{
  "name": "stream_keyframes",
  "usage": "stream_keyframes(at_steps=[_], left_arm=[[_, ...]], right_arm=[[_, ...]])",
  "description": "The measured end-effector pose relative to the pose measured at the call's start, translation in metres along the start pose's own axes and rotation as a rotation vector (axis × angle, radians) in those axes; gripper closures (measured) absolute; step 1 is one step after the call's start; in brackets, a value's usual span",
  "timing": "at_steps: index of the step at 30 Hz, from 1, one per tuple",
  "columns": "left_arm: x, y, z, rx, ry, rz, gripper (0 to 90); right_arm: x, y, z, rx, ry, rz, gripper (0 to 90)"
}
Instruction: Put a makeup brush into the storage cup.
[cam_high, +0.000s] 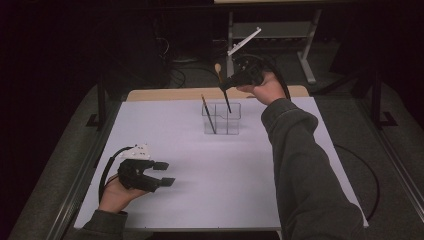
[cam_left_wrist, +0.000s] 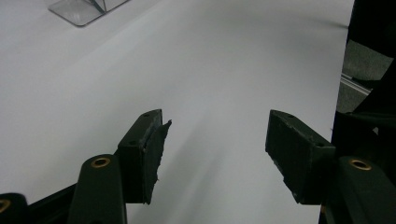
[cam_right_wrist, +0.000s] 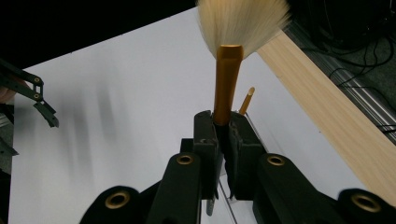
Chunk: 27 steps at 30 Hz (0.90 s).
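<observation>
In the high view, the right gripper (cam_high: 226, 84) was at about one o'clock on the white table (cam_high: 210, 200), raised over a clear holder (cam_high: 222, 119) that stood past the table's centre toward twelve. Its jaws were clamped on a makeup brush (cam_high: 221, 80), bristles up and dark handle slanting down into the holder's right compartment, probably so the handle could be lowered between the walls. A second, thinner brush (cam_high: 208, 114) leaned in the left compartment, its tip pointing toward eleven. The left gripper (cam_high: 164, 173) rested low at about eight o'clock, well apart from the holder, jaws spread with nothing between them, seemingly parked out of the way. In the left gripper view, the two black pads stood wide apart over bare white table (cam_left_wrist: 210, 70), and a corner of the holder (cam_left_wrist: 81, 9) showed at eleven o'clock, far off. In the right gripper view, the jaws pressed together on the gold ferrule of the brush (cam_right_wrist: 227, 79), whose pale bristles fanned out at twelve o'clock; gripping just below the bristles likely kept the long handle free to hang down. The tip of the thinner brush (cam_right_wrist: 247, 99) rose just beside the jaws at one o'clock, and the left gripper (cam_right_wrist: 44, 109) sat distant at nine o'clock.
</observation>
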<state>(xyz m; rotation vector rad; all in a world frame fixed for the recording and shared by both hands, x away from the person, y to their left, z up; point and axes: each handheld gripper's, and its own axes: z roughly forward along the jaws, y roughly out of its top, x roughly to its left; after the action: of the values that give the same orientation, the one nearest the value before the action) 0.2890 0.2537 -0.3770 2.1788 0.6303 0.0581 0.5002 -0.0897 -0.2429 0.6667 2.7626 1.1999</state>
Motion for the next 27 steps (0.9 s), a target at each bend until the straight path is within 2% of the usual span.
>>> stream_keyframes(at_steps=[5, 12, 20, 27], left_arm=[[0.001, 0.001, -0.001, -0.003, 0.0, 0.013, 34.8], [0.0, 0.001, -0.001, -0.008, -0.006, 0.012, 33.7], [0.0, 0.001, -0.002, -0.01, -0.01, 0.0, 32.6], [0.001, 0.001, -0.004, -0.009, -0.007, 0.012, 32.3]], right_arm=[[-0.002, 0.004, 0.003, 0.0, -0.007, 0.0, 82.8], [-0.007, 0.006, 0.008, 0.001, -0.018, -0.001, 82.8], [-0.012, 0.007, 0.015, 0.0, -0.026, 0.023, 82.8], [-0.015, 0.007, 0.02, 0.007, -0.027, 0.025, 82.8]])
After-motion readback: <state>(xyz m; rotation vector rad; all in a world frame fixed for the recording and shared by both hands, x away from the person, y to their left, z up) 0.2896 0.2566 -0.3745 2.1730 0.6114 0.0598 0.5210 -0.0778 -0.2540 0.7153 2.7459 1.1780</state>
